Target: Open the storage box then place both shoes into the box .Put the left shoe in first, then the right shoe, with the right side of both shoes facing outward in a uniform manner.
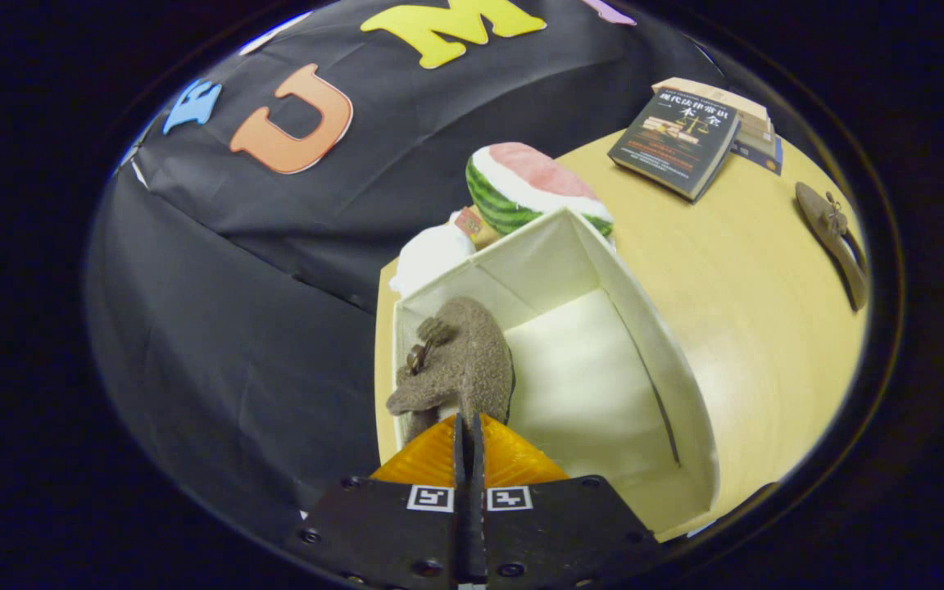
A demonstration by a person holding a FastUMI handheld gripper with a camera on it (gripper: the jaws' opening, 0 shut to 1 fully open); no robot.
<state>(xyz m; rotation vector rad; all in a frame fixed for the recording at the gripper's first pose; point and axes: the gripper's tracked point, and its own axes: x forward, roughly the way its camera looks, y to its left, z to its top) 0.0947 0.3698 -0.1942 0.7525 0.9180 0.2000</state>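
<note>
- The gripper [469, 426] is tilted down over the open white fabric storage box [644, 328], its fingers pressed together on the heel edge of a fuzzy brown suede shoe [464, 360].
- That shoe hangs inside the box by its left wall; its lower part is hidden behind the fingers.
- The second brown shoe [832, 238] lies flat on the pale wooden table [751, 270], well right of the box.
- Beyond the box sit a plush watermelon slice [529, 184] and stacked books [685, 135].
</note>
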